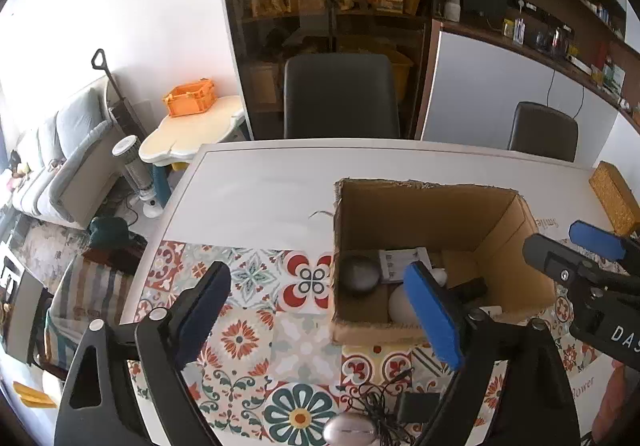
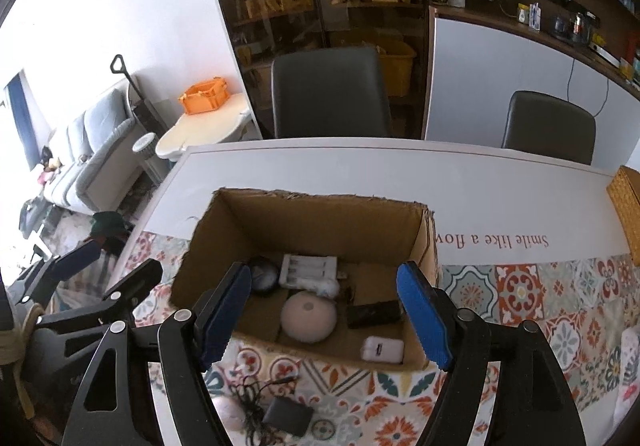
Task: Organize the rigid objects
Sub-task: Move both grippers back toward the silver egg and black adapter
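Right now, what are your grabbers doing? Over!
Left gripper open, empty. Right gripper open, empty, over cardboard box. Black adapter with tangled cord still outside box. Nothing blocking.

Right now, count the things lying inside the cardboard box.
6 visible: grey ball back left, white charger tray behind, white lump beside it, pale dome centre, black block right, white adapter front right. Others may be hidden behind the near wall.

Table mat [image 2: 520, 206], right of centre in the right wrist view: "Smile like a flow…", printed upside down. Right gripper [image 1: 576, 246] body, right edge of the left wrist view: white letters "DAS".
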A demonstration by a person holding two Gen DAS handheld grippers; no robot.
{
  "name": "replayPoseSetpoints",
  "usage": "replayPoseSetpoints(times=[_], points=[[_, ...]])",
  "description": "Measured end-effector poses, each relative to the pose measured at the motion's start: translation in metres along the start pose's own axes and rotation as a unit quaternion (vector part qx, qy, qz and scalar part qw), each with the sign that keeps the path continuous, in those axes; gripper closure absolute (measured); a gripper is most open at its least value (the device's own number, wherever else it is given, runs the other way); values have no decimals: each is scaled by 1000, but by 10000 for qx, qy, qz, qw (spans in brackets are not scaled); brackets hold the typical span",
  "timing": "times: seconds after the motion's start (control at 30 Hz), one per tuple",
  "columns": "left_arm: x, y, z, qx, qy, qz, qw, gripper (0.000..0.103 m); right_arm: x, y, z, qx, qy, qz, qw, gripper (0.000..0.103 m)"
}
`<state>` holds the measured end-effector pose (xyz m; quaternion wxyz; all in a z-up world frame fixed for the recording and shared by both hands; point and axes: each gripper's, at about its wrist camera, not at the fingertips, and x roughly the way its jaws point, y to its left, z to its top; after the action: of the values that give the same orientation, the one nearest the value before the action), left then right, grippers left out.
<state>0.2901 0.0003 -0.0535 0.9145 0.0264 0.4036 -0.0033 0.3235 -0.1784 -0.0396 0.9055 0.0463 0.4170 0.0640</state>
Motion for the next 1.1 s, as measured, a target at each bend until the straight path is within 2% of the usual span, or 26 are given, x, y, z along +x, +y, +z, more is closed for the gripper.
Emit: replayPoseSetpoints(times=[0.47, 0.83, 1.1], points=[[-39, 18, -35, -411, -142, 108, 9990, 4, -25, 12, -40, 205, 89, 218, 9995, 27], [-41, 28, -73, -340, 179, 95, 9992, 4, -27, 23, -77, 287, 276, 110, 9991, 26], [-29, 39, -98, -203, 403, 4, 9990, 4, -13, 35, -101, 369, 530, 22, 9979, 26]])
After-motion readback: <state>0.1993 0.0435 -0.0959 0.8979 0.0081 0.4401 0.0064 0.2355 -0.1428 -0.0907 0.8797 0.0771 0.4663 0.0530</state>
